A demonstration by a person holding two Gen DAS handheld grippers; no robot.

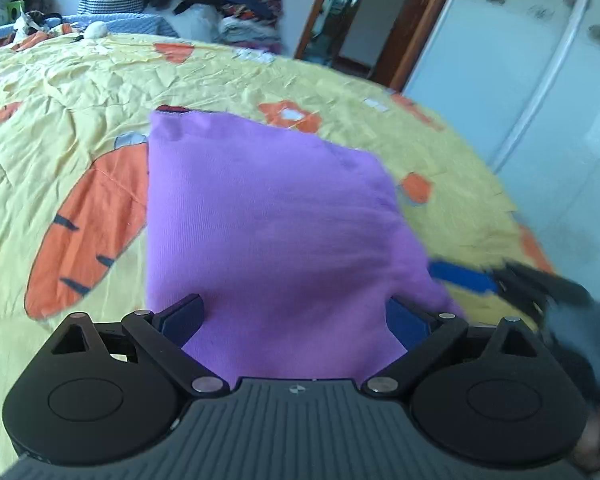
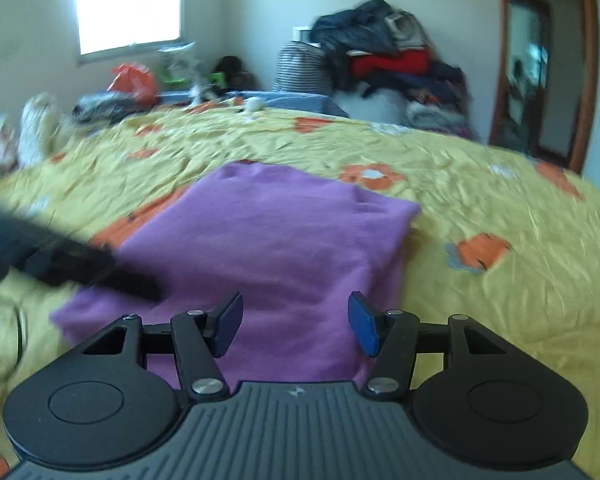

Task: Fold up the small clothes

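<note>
A folded purple garment [image 1: 268, 216] lies on a yellow bedspread with orange carrots and flowers [image 1: 80, 92]. My left gripper [image 1: 296, 316] is open, its blue pads wide apart, and the near edge of the garment lies between and over them. The right gripper shows blurred at the right edge of the left wrist view [image 1: 500, 276], beside the garment's right corner. In the right wrist view the garment [image 2: 284, 236] lies just ahead of my right gripper [image 2: 296, 320], which is open and empty above its near edge. The left gripper [image 2: 132, 280] shows blurred, reaching over the garment's left side.
A pile of clothes [image 2: 384, 64] is stacked at the far side of the bed by the wall. A wooden door frame [image 2: 588, 60] and a white wardrobe [image 1: 540, 80] stand to the right. Bags and clutter [image 2: 132, 80] lie under the window.
</note>
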